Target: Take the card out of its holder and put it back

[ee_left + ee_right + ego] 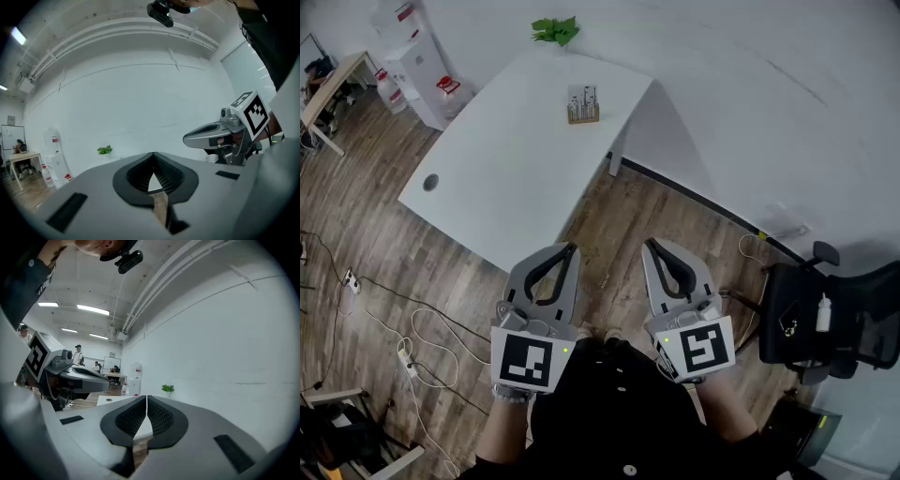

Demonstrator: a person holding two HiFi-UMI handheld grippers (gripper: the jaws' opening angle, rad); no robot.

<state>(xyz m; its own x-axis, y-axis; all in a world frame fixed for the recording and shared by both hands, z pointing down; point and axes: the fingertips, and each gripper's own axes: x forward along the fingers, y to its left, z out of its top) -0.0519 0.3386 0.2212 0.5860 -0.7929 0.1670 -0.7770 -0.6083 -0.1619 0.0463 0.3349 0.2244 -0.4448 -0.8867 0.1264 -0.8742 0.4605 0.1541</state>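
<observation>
A small wooden holder (583,112) with upright cards (584,96) stands near the far right end of the white table (506,169). Both grippers are held close to the person's body, well short of the table and far from the holder. My left gripper (573,248) is shut with nothing between its jaws; its tips meet in the left gripper view (153,153). My right gripper (647,243) is also shut and holds nothing, its tips meeting in the right gripper view (146,397). The holder does not show in either gripper view.
A green plant (556,30) sits at the table's far end and a round cable hole (430,182) near its left end. A black office chair (830,314) stands at right. Cables and a power strip (406,357) lie on the wooden floor at left. White wall ahead.
</observation>
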